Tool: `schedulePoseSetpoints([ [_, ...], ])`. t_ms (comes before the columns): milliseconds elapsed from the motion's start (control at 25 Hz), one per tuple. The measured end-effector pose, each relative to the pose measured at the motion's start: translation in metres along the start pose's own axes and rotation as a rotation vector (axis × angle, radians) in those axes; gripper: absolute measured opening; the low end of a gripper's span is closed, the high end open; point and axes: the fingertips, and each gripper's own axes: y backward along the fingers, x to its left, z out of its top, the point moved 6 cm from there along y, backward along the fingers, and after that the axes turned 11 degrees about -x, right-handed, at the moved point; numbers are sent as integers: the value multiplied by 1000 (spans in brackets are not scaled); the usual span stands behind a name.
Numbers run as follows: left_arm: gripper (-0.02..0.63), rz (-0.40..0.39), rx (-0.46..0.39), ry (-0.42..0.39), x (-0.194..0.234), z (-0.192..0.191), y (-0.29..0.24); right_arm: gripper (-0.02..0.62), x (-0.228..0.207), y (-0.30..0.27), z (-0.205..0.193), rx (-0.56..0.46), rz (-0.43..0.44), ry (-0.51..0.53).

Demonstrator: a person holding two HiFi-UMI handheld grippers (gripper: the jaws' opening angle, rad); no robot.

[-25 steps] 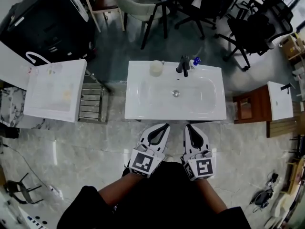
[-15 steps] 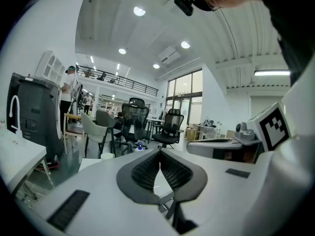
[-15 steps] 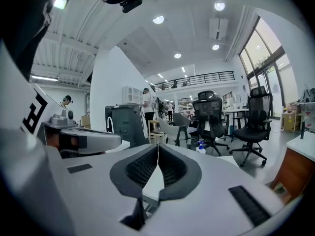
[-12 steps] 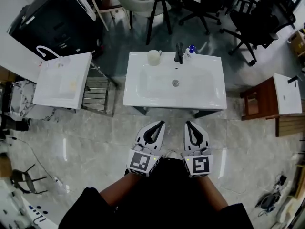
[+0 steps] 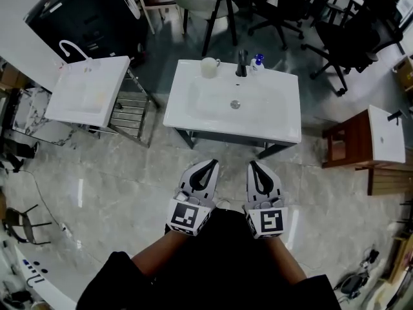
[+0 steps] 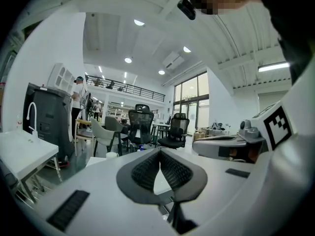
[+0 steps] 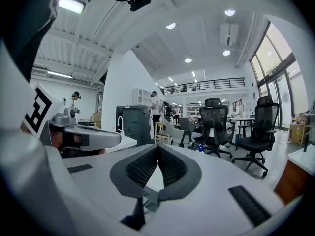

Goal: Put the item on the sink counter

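The white sink counter (image 5: 284, 129) stands in front of me in the head view. On its back edge are a cream cup (image 5: 208, 66), a black faucet (image 5: 242, 63) and a small blue-capped bottle (image 5: 257, 62). My left gripper (image 5: 210, 165) and right gripper (image 5: 253, 166) are held side by side over the floor, short of the counter's front edge. Both are shut with nothing between the jaws. The left gripper view shows its pads meeting (image 6: 159, 154), with the cup (image 6: 112, 155) far off. The right gripper (image 7: 157, 149) looks the same.
A second white sink unit (image 5: 93, 94) with a curved tap stands to the left, a metal rack (image 5: 129, 115) beside it. Office chairs (image 5: 348, 37) and a black cabinet (image 5: 84, 18) lie beyond. A brown side table (image 5: 345, 144) is at the right. The floor is pale marble tile.
In the head view the sink counter has slid farther up and away. Both grippers stay shut and side by side, a little lower over the floor.
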Motion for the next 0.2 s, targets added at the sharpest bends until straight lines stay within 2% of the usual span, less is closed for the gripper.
schedulePoseSetpoints([
  [200, 17, 2, -11, -7, -9, 0, 14, 31, 9, 15, 7, -16, 6, -3],
])
